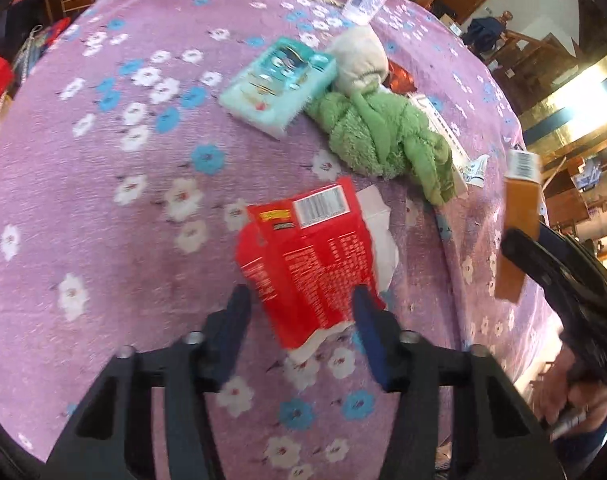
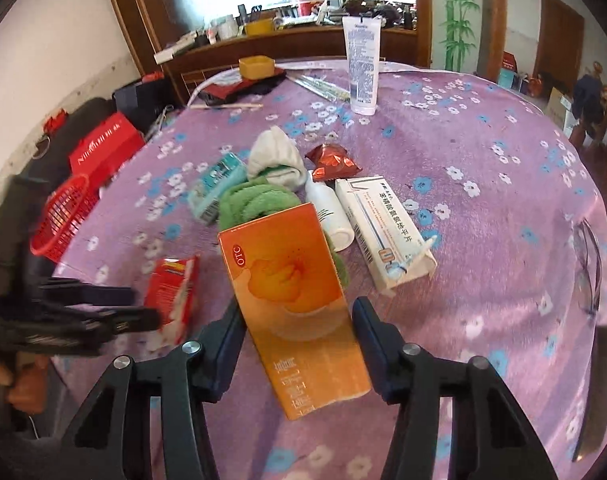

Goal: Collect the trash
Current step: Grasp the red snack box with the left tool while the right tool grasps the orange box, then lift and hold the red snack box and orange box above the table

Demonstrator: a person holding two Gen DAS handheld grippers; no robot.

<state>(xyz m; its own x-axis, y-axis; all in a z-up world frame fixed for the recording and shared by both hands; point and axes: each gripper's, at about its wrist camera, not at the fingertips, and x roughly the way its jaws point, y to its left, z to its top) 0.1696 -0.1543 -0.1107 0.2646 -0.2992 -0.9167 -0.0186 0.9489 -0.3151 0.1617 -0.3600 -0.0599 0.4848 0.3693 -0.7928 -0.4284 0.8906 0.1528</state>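
My left gripper (image 1: 301, 300) holds a torn red carton (image 1: 309, 258) between its fingers, just above the purple flowered tablecloth (image 1: 103, 200). My right gripper (image 2: 295, 312) is shut on an orange medicine box (image 2: 295, 300) and holds it above the table; this box also shows at the right of the left wrist view (image 1: 519, 220). The red carton shows at the left of the right wrist view (image 2: 173, 288), with my left gripper (image 2: 143, 308) on it.
On the cloth lie a teal tissue pack (image 1: 277, 80), a green and white cloth bundle (image 1: 379, 132), a white medicine box (image 2: 383, 232), a small white bottle (image 2: 329, 216), a red foil wrapper (image 2: 333, 160) and an upright white tube (image 2: 361, 64). A red mesh basket (image 2: 63, 220) stands off the table's left edge.
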